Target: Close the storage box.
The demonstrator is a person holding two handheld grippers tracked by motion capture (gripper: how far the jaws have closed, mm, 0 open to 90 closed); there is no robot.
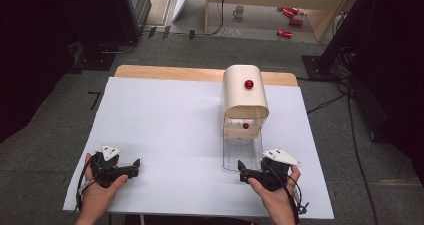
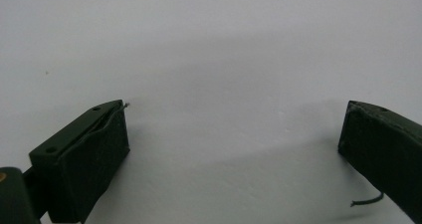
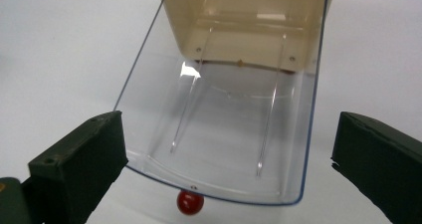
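At the left of the white table surface (image 1: 165,135), the left gripper (image 1: 131,166) is held in the person's left hand (image 1: 97,192), resting low on the sheet; its jaws are seen spread wide apart with nothing but bare white between them. It lies well apart from the box.

Toward the centre-right, a cream bread-bin-style box (image 1: 244,97) with a red knob (image 1: 248,84) on its curved top is noted. A clear plastic door (image 1: 242,155) is folded down flat onto the table, extending from the box mouth toward the person, its long axis running away from the person. A second red knob (image 3: 190,202) sits at the door's near edge.

At the right, the right gripper (image 1: 241,166), held in the right hand (image 1: 275,192), is the nearer one: its jaws are parted and empty, straddling the near edge of the door, with the knob just ahead between them. The box interior appears empty, though reflections make this uncertain.
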